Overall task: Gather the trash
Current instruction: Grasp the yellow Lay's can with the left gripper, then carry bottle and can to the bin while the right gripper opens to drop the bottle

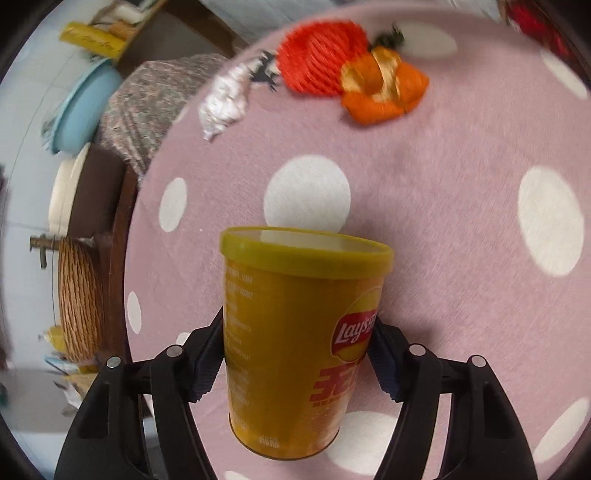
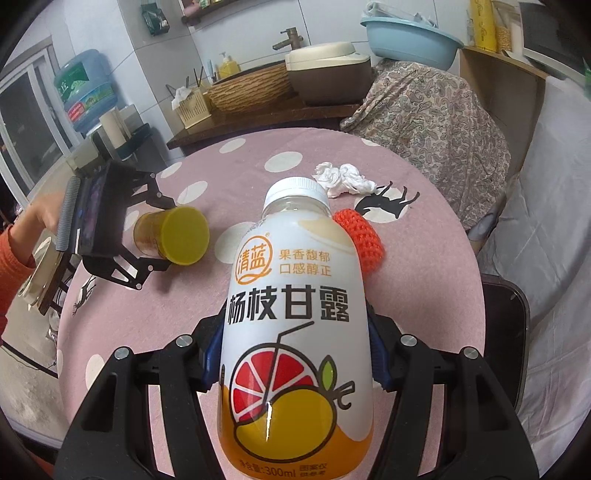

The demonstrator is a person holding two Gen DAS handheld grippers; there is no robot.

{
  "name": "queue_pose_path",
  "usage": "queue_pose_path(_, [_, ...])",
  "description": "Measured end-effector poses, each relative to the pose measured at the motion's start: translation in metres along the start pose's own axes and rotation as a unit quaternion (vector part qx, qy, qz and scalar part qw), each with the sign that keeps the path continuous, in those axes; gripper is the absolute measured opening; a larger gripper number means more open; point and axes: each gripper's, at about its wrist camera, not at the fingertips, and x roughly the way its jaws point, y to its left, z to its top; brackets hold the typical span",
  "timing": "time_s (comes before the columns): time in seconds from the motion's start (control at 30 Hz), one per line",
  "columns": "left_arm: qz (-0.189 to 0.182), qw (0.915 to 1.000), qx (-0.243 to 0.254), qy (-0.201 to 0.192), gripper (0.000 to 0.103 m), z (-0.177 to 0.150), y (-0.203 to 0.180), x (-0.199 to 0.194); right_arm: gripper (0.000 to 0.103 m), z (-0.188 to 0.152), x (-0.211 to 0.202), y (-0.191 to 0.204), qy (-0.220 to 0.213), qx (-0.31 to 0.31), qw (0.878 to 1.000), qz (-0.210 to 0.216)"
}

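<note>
My left gripper (image 1: pixel 295 354) is shut on a yellow Lay's chip can (image 1: pixel 295 332) and holds it above the pink dotted tablecloth (image 1: pixel 443 184). In the right wrist view that gripper (image 2: pixel 162 232) holds the can (image 2: pixel 173 236) at the left. My right gripper (image 2: pixel 295 354) is shut on a white drink bottle (image 2: pixel 295 332) with a fruit label. A red foam net (image 1: pixel 317 55), orange peel (image 1: pixel 384 88) and a crumpled white tissue (image 1: pixel 225 99) lie on the far part of the table. The net (image 2: pixel 362 236) and tissue (image 2: pixel 343 177) also show behind the bottle.
A counter behind the table carries a woven basket (image 2: pixel 251 88), a rice cooker (image 2: pixel 328 70) and a blue basin (image 2: pixel 410 33). A patterned cloth (image 2: pixel 428 110) covers something at the table's far edge. A water jug (image 2: pixel 85 88) stands at the left.
</note>
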Motion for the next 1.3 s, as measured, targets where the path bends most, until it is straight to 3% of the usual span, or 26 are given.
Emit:
queue_pose_path(0.13, [0.001,0.9979,-0.047,-0.044,0.067,-0.006,-0.007,-0.014,0.062,-0.017,-0.014,-0.005,-0.017,0.015,1.0,0.014])
queue_pose_path(0.27, [0.003,0.9896,-0.115,-0.086,0.067,-0.011,-0.015,-0.028,0.062,-0.038,-0.028,-0.014,-0.032,0.035,0.999,0.022])
queue_pose_path(0.4, [0.004,0.9766,-0.177,-0.122,0.067,-0.01,-0.023,-0.043,0.062,-0.059,-0.046,-0.023,-0.049,0.051,0.997,0.029])
queue_pose_path(0.6, [-0.029,0.9525,-0.231,-0.197,0.067,0.004,-0.042,-0.079,0.062,-0.088,-0.074,-0.042,-0.08,0.076,0.993,0.032])
queue_pose_path(0.8, [-0.06,0.9312,-0.242,-0.266,0.067,0.051,-0.086,-0.116,0.062,-0.126,-0.101,-0.079,-0.102,0.12,0.987,0.019])
queue_pose_path(0.97, [-0.102,0.9179,-0.25,-0.291,0.067,0.102,-0.118,-0.125,0.062,-0.157,-0.119,-0.115,-0.117,0.161,0.98,-0.009])
queue_pose_path(1.1, [-0.141,0.9049,-0.263,-0.303,0.067,0.148,-0.131,-0.12,0.062,-0.178,-0.122,-0.143,-0.115,0.182,0.975,-0.058])
queue_pose_path(1.3, [-0.165,0.9007,-0.268,-0.3,0.067,0.204,-0.145,-0.11,0.062,-0.195,-0.095,-0.192,-0.092,0.217,0.968,-0.089])
